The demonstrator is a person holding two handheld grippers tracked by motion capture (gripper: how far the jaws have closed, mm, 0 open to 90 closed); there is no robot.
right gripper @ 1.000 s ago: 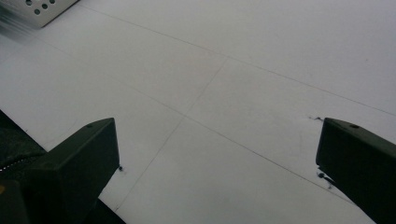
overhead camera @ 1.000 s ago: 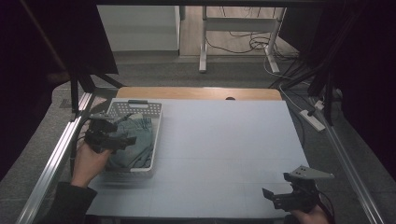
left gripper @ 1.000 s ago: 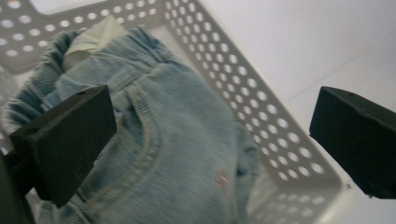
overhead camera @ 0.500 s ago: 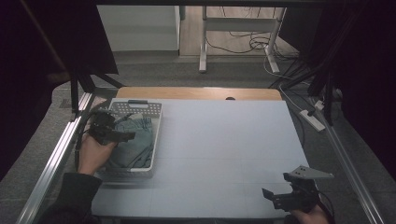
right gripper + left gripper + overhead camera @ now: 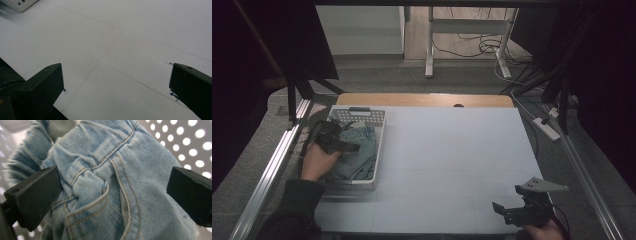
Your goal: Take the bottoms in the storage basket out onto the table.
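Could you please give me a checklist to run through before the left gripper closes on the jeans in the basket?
1. Left gripper open, fingers spread either side of the denim: ok.
2. Light blue denim jeans centred between them, a pocket seam in the gap: ok.
3. Jeans lying inside the white perforated plastic basket: ok.
4. Fingers clear of the basket wall: cannot tell.
5. Right gripper open, parked over the pale grey table, away from the basket: ok.
6. Bare table beside the basket for laying the jeans: ok.
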